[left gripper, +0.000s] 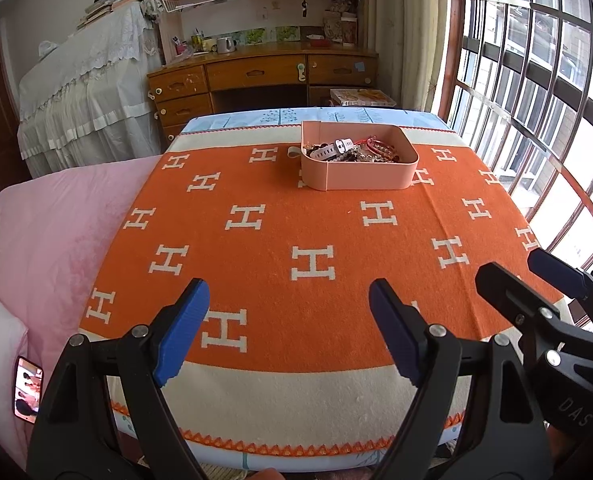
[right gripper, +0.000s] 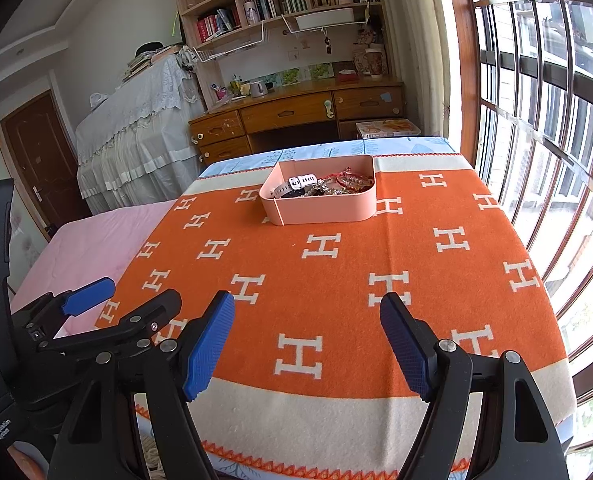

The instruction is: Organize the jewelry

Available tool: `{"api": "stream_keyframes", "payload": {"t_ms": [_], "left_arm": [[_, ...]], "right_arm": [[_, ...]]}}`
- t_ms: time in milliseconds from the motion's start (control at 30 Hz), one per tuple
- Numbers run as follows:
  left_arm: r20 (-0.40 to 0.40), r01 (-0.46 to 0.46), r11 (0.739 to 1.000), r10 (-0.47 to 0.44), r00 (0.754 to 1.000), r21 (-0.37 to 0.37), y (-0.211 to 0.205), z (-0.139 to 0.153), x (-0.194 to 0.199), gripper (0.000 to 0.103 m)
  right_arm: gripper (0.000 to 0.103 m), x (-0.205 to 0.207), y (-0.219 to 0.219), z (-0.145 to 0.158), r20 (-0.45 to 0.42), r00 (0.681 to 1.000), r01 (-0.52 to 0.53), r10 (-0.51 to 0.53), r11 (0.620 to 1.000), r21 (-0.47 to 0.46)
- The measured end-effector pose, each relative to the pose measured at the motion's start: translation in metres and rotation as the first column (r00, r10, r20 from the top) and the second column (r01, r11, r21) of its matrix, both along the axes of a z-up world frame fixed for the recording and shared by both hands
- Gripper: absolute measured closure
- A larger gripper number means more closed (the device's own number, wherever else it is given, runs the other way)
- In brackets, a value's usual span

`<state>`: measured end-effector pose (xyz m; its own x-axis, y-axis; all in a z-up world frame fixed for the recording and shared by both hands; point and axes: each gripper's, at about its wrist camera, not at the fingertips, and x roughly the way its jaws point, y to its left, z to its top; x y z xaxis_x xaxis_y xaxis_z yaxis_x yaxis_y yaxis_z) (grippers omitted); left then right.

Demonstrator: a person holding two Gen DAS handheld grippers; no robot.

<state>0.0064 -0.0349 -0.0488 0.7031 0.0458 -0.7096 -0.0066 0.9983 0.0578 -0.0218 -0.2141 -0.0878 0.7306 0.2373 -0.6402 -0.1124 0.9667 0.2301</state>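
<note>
Orange wool blanket (left gripper: 296, 216) patterned with white H shapes is covering the table in front of me, a pink bedspread (left gripper: 56, 232) lying to its left. At the far side of the blanket a pink tray (right gripper: 320, 208) is sitting, holding a tangle of jewelry (right gripper: 348, 182) and a white watch (right gripper: 300, 182) at its left end. I am holding the left gripper (left gripper: 288, 332) and the right gripper (right gripper: 308, 344) side by side over the near edge, both spread wide and gripping nothing, well apart from the tray.
</note>
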Motion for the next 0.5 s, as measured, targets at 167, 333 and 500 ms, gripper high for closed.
{"api": "stream_keyframes", "payload": {"t_ms": [167,333,500], "left_arm": [[0.001,0.000,1.000,0.000,1.000,0.000,0.0001,0.0001,0.0001,0.023],[0.001,0.000,1.000,0.000,1.000,-0.001,0.0001,0.0003,0.0001,0.023],[0.001,0.000,1.000,0.000,1.000,-0.001,0.0002,0.0006,0.0001,0.023]], "right_arm": [[0.027,-0.0005,-0.0005,0.0006,0.001,1.000,0.000,0.000,1.000,0.000],[0.027,-0.0012,0.0008,-0.0002,0.001,1.000,0.001,-0.001,1.000,0.000],[0.027,-0.0012,0.0017,-0.0007,0.001,1.000,0.001,-0.001,1.000,0.001]]}}
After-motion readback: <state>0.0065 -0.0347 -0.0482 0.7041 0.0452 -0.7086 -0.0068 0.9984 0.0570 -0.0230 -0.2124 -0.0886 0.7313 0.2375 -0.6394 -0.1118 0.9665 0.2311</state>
